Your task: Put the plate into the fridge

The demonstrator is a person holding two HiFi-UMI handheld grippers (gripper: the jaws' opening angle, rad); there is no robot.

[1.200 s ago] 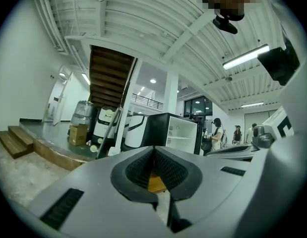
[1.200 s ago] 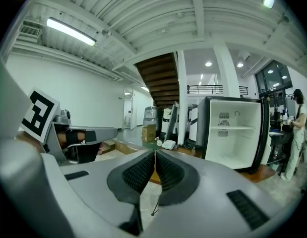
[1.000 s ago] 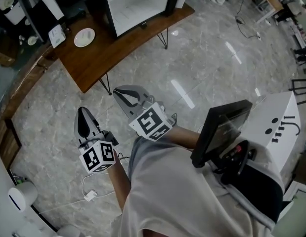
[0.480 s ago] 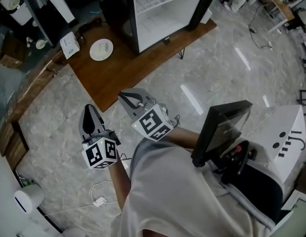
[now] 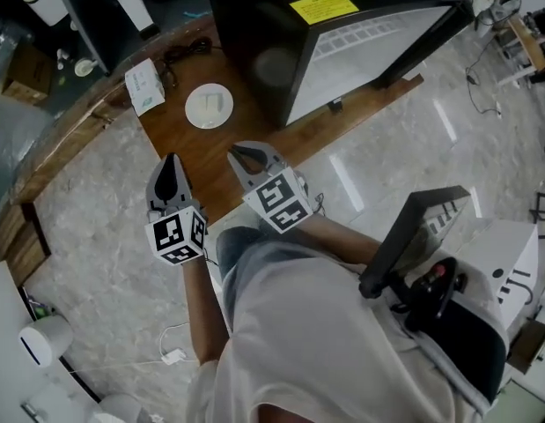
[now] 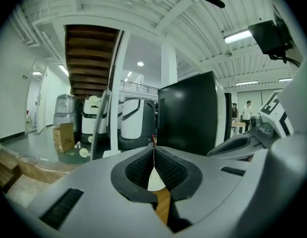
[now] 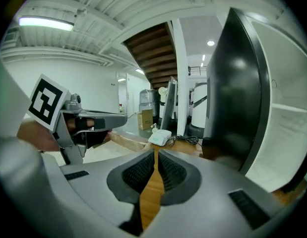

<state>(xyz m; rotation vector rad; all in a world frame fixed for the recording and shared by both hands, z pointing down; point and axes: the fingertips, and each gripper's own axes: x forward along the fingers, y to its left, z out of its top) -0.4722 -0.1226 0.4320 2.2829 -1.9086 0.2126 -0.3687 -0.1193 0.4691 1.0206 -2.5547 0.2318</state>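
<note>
A white plate (image 5: pixel 209 107) lies on the brown wooden table (image 5: pixel 180 144), just left of the black fridge (image 5: pixel 342 33), whose door stands open with white shelves inside. My left gripper (image 5: pixel 170 165) is shut and empty, hovering at the table's near edge below the plate. My right gripper (image 5: pixel 246 155) is shut and empty too, over the table's front edge, near the fridge's corner. In the left gripper view the plate (image 6: pixel 155 179) shows as a pale sliver between the shut jaws. In the right gripper view the fridge (image 7: pixel 242 118) fills the right side.
A white box (image 5: pixel 143 86) with a black cable beside it sits on the table's left end, and this white box (image 7: pixel 162 138) shows ahead in the right gripper view. A low wooden ledge (image 5: pixel 43 170) runs at the left. The floor is grey marble. White machines (image 6: pixel 131 123) stand behind.
I have come closer to the table: plate and fridge slid down toward the middle of the head view. Both grippers now reach the table's edge, shut as before.
</note>
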